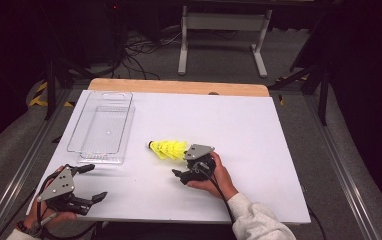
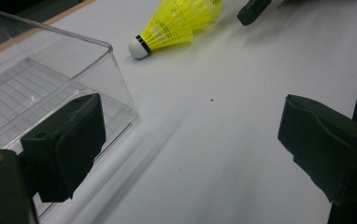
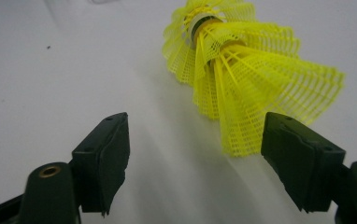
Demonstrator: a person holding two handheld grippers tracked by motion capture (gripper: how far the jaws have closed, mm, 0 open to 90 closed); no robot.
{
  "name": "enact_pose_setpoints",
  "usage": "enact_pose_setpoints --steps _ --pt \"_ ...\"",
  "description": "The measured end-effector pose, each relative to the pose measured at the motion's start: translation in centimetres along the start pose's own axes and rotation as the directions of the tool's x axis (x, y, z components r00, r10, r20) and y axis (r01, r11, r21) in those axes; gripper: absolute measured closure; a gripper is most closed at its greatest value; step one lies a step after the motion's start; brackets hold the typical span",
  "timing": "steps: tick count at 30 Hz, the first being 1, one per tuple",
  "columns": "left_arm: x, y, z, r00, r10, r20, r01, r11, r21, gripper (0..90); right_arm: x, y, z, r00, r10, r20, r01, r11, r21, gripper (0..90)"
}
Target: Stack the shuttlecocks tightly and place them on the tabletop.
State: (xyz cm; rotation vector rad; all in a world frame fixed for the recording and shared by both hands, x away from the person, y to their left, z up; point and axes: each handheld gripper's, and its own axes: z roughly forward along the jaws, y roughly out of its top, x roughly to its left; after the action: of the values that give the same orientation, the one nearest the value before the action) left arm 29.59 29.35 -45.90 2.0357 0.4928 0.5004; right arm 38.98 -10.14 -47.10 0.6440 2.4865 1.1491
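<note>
Both jaws of my right gripper (image 3: 193, 161) stand apart with nothing pressed between them, and the wide skirt of the yellow shuttlecocks (image 3: 242, 70) reaches just ahead of my right-hand pad without touching it. From the high view, those shuttlecocks (image 1: 168, 149) lie on their side near the middle of the white table (image 1: 259, 150), nested as a stack, white cork tip pointing left, and my right gripper (image 1: 181, 175) sits just beside their skirt end. My left gripper (image 1: 91, 182) rests near the table's front left corner, its 2 jaws spread wide and empty. A clear plastic bin (image 1: 101, 127) stands behind it, well apart from the shuttlecocks; in my left gripper view its corner (image 2: 106, 60) is close to my left pad.
</note>
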Motion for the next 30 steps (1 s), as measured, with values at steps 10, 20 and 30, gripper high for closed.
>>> enact_pose_setpoints --steps 10,20,30 --pt "-0.3 -0.3 -0.4 0.9999 -0.005 -0.015 0.005 0.9999 0.012 8.9 0.5 1.7 2.2 0.9967 0.076 -0.031 -0.076 0.997 0.001 29.0" --pt "-0.5 -0.3 -0.3 0.9999 0.003 -0.013 -0.002 0.9997 0.025 9.0 0.8 2.9 4.0 0.9829 0.183 0.017 -0.183 0.983 -0.017 35.7" --pt "-0.3 -0.1 0.4 0.9999 0.007 0.007 -0.007 0.9995 0.031 9.4 1.2 3.4 5.1 0.9486 0.284 0.139 -0.274 0.958 -0.089 51.8"
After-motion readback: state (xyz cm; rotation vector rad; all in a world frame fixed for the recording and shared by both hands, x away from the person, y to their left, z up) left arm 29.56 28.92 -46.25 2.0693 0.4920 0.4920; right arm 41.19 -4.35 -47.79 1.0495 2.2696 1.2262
